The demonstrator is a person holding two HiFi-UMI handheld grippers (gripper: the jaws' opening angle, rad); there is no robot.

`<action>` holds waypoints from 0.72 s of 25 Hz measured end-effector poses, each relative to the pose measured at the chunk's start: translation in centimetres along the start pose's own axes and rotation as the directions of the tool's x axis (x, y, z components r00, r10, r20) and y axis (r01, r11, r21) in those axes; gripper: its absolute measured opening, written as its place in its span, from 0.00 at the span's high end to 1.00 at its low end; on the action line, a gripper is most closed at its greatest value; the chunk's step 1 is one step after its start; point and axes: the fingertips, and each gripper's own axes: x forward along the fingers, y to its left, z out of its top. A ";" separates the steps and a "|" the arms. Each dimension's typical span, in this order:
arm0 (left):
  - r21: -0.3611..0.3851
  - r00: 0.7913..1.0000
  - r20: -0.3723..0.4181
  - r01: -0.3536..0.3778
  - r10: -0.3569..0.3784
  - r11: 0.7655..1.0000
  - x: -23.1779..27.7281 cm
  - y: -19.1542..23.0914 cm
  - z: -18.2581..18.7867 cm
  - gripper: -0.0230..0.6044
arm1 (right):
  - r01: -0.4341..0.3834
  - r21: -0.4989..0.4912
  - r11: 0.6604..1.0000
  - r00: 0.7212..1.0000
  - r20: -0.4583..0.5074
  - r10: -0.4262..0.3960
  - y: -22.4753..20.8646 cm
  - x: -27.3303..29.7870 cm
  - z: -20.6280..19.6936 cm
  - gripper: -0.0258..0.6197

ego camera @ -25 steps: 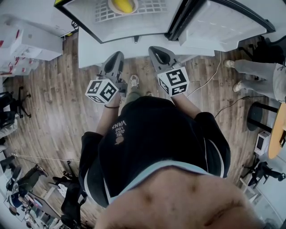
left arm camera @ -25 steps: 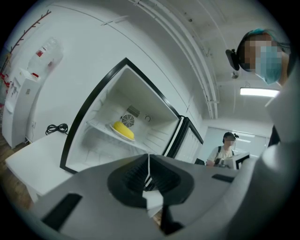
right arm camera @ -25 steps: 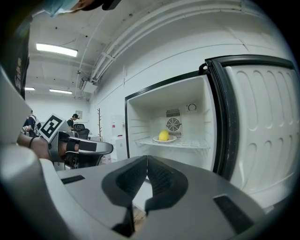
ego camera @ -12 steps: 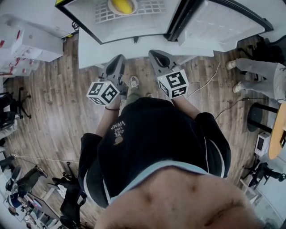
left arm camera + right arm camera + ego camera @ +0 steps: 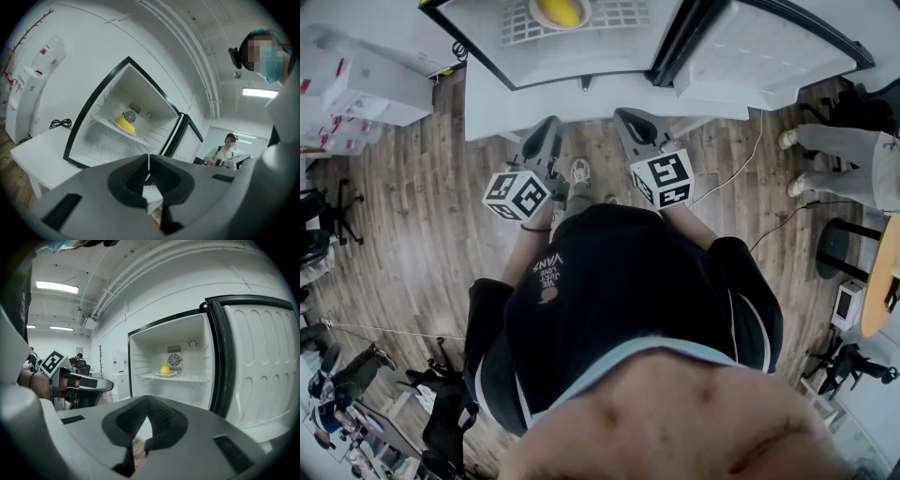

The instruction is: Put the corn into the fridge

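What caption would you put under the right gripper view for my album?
The shut, empty right tool faces the open fridge, where the yellow corn sits on a plate.

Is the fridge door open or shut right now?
Open. The door is swung aside to the right, and the interior shelf shows, with the corn on a plate on it.

Ahead of the left tongs [image 5: 549, 124] and right tongs [image 5: 625, 116], the top edge cuts off the fridge [image 5: 581, 56] and yellow corn [image 5: 559, 11].
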 end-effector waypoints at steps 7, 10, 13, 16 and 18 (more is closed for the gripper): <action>-0.005 1.000 0.006 -0.008 0.008 1.000 -0.2 0.0 0.0 0.93 | 0.005 -0.007 1.000 1.000 0.000 -0.005 0.0 -0.1 0.1 0.94; -0.008 1.000 0.004 -0.007 0.007 1.000 -0.2 0.0 -0.1 0.93 | 0.006 -0.004 1.000 1.000 0.001 -0.006 -0.1 0.0 0.0 0.94; -0.009 1.000 0.005 -0.006 0.006 1.000 -0.2 0.1 -0.1 0.93 | 0.007 -0.002 1.000 1.000 0.002 -0.007 -0.2 0.1 0.0 0.94; -0.008 1.000 0.004 -0.004 0.004 1.000 -0.2 0.1 0.0 0.93 | 0.007 -0.002 1.000 1.000 0.002 -0.007 0.0 0.1 0.1 0.94; -0.008 1.000 0.004 -0.004 0.004 1.000 -0.1 0.1 0.0 0.93 | 0.007 -0.002 1.000 1.000 0.002 -0.007 -0.1 0.2 0.2 0.94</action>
